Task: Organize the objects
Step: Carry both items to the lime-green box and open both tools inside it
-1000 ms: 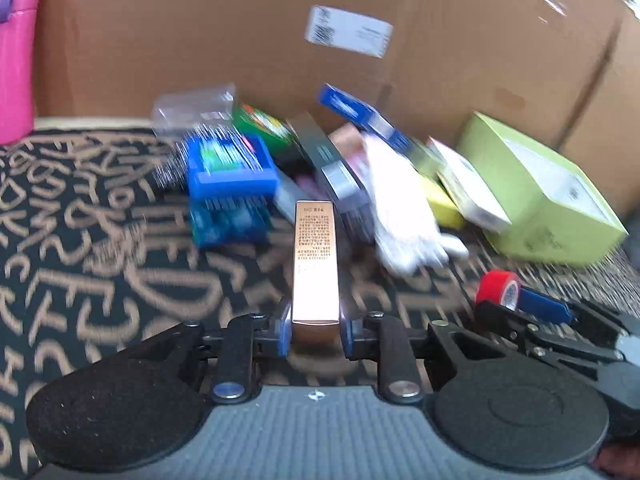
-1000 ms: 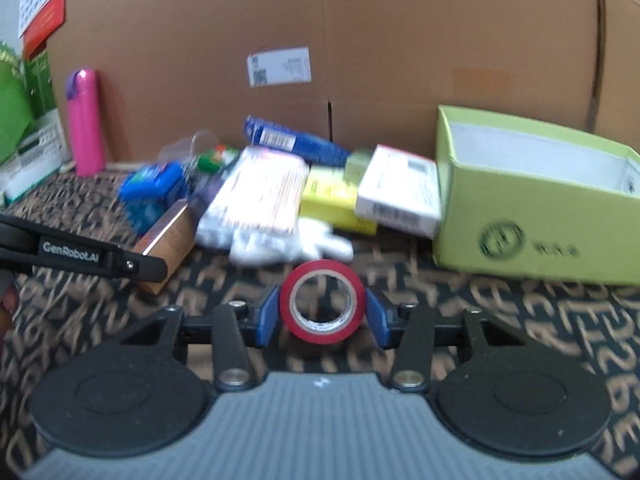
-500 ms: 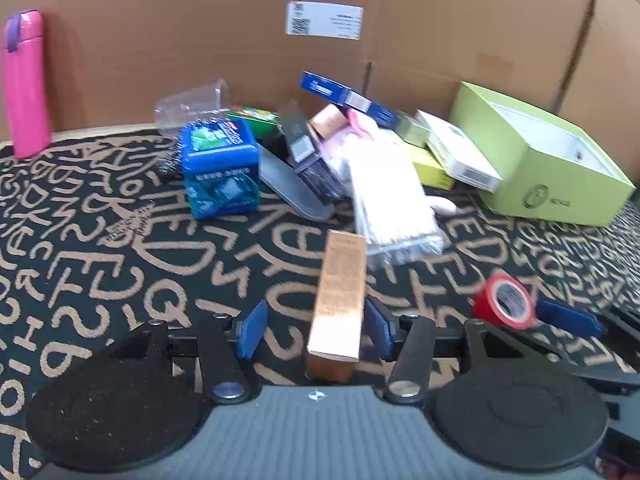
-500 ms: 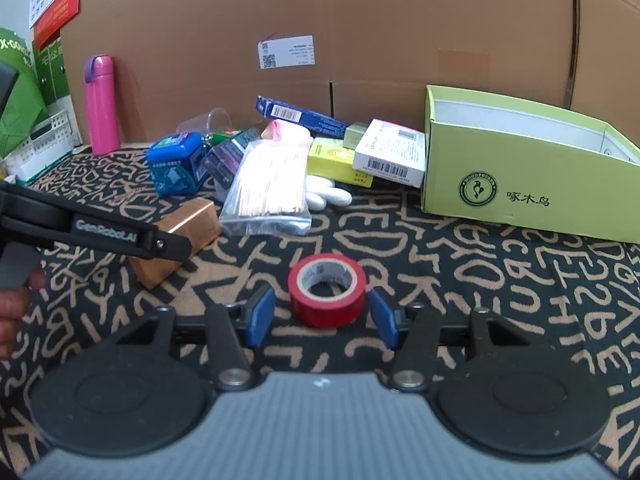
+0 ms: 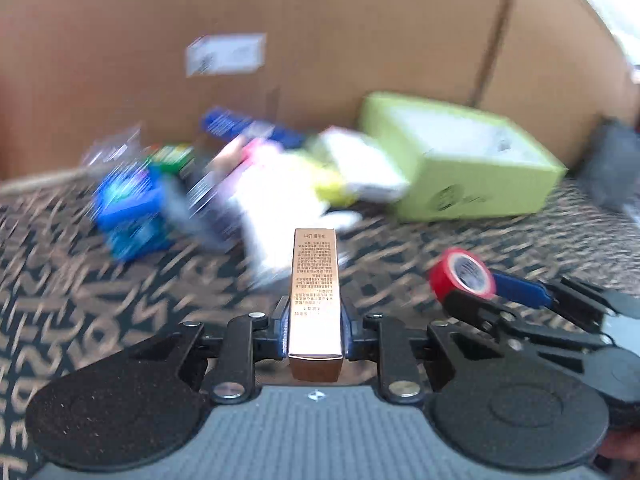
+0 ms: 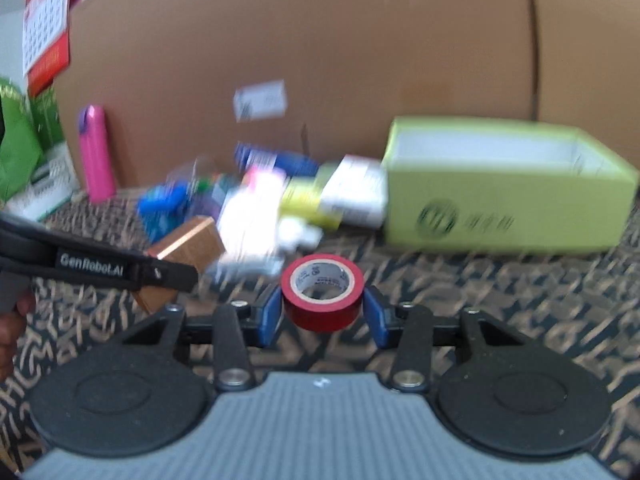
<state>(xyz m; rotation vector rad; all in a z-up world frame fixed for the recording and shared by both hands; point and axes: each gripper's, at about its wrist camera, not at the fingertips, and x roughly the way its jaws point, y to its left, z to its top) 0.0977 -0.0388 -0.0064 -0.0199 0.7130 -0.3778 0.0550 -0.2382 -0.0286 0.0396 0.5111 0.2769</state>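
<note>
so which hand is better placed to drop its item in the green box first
Right, probably. The right gripper, closing on the red tape roll, sits nearer the open green box. The left gripper, closing on the copper carton, is farther over by the clutter.

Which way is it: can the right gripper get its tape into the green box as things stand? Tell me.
Probably yes. The right gripper, jaws closing on the tape, faces the green box, whose top is open; only bare cloth lies between, and the pile sits left.
</note>
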